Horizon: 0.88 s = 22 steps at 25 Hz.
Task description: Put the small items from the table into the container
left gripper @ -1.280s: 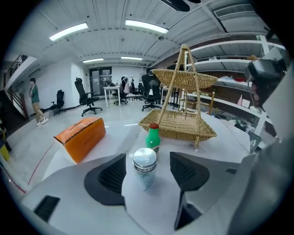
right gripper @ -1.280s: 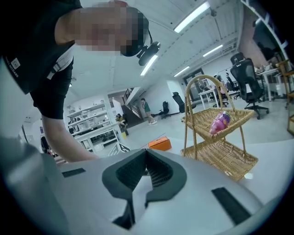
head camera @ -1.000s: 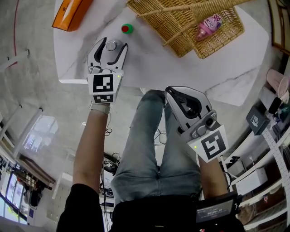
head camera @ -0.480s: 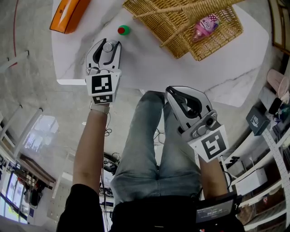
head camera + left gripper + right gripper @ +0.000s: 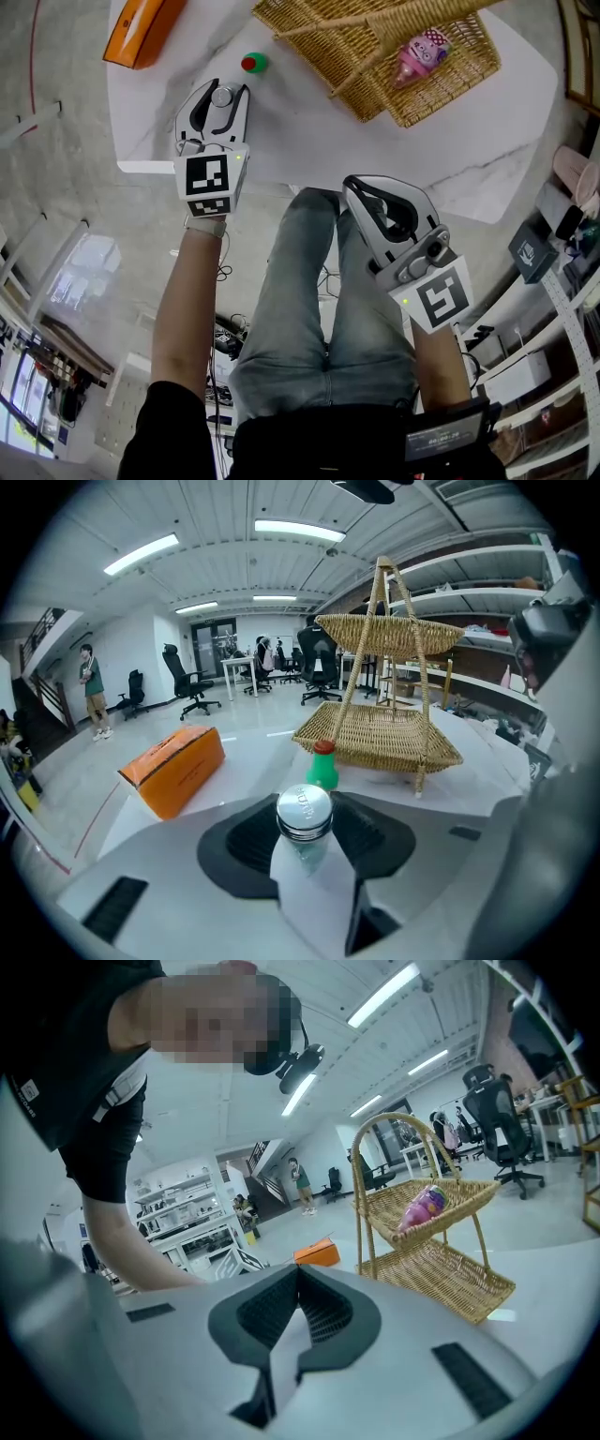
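Left gripper point(image 5: 222, 94): my jaws are closed partway on a small silver-capped bottle point(image 5: 304, 813), with the pads against its sides.
Silver-capped bottle: upright at the white table's point(image 5: 309, 131) near edge.
Right gripper point(image 5: 298, 1283): my jaws are pressed together with nothing between them (held off the table, above my legs).
Green bottle point(image 5: 253, 63): upright just beyond.
Wicker basket point(image 5: 375, 52): a pink item point(image 5: 413, 56) lies in the upper tier.

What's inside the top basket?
A pink toy lies in the top basket, alone as far as shows. The wicker wall hides the toy's underside and part of the basket floor.
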Each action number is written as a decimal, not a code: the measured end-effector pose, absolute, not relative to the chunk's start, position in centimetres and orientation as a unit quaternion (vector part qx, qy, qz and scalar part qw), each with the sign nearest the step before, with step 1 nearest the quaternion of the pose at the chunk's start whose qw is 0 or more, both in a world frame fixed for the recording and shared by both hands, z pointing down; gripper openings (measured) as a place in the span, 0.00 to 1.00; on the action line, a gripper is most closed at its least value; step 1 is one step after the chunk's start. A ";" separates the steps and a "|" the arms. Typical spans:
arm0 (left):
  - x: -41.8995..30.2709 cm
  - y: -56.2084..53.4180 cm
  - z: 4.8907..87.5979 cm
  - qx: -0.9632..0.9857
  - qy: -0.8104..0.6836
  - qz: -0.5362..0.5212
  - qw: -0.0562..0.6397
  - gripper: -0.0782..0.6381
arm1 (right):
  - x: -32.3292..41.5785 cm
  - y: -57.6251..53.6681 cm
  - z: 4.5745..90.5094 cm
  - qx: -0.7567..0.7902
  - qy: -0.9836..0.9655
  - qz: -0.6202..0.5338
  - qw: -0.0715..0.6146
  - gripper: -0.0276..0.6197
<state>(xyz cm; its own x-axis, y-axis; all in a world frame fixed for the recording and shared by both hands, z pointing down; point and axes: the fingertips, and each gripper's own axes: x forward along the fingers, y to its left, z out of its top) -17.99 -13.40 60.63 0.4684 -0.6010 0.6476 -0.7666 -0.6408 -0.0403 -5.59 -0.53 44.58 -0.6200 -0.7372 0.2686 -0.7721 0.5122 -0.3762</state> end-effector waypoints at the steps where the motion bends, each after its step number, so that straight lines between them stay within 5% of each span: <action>1: -17.9 -13.4 60.2 0.847 -0.406 0.319 0.128 0.35 | -5.5 -0.6 44.5 0.434 -0.869 0.235 0.037 0.06; 22: -11.3 -9.9 47.1 0.849 -0.429 0.294 0.094 0.35 | 0.6 1.5 40.7 0.408 -0.884 0.226 0.032 0.06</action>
<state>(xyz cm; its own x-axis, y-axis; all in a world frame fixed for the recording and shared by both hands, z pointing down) -11.34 -9.91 47.07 0.4580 -0.6733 0.5804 -0.7840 -0.6137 -0.0932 0.60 1.50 40.71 -0.6647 -0.7071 0.2413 -0.7362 0.5650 -0.3725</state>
